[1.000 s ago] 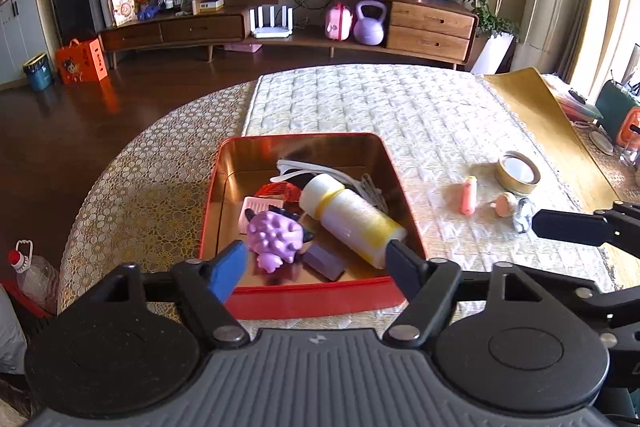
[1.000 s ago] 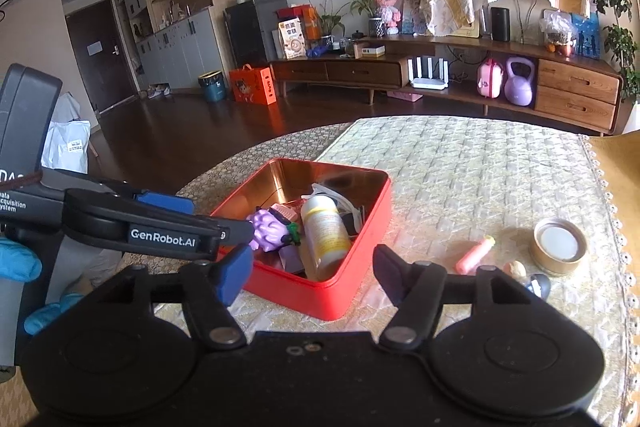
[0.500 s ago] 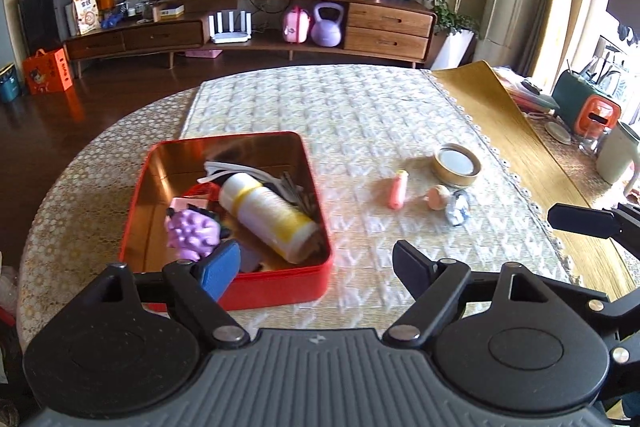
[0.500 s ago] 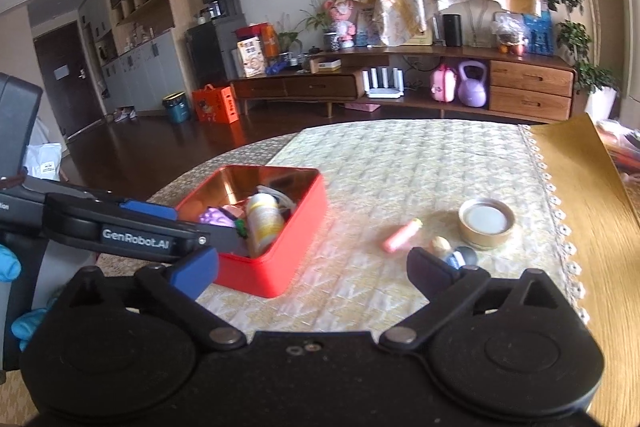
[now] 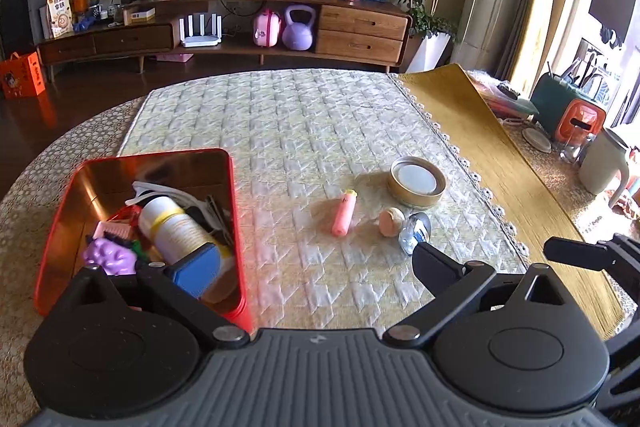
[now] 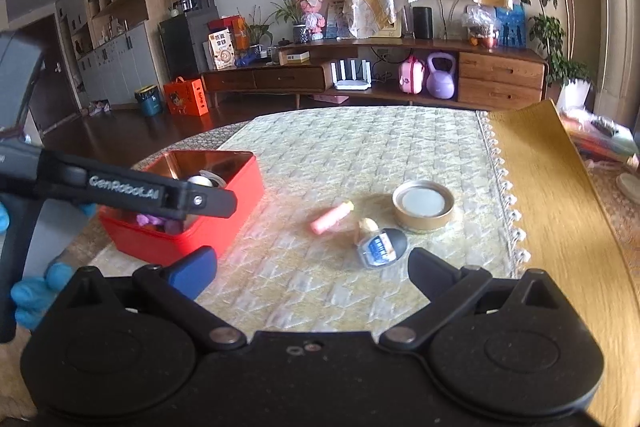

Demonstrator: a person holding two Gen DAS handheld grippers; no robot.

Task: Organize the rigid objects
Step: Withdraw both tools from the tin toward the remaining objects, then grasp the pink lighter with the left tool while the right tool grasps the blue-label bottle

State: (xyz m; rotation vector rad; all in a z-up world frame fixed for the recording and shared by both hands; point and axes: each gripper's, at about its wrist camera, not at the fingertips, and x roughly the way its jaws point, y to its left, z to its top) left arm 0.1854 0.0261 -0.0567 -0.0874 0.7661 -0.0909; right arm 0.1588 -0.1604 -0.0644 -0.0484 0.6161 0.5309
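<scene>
Our left gripper and right gripper both gape wide, holding nothing, above the quilted surface. Just ahead: small bottle, beige ball, pink tube. Farther right, tape roll. Left, red tin, filled.

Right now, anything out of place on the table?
Four items lie loose outside the red tin: pink tube, beige ball, small blue-labelled bottle on its side, and round lid. Nothing spilled or damaged.

Red tin — contents mostly hidden.
</scene>
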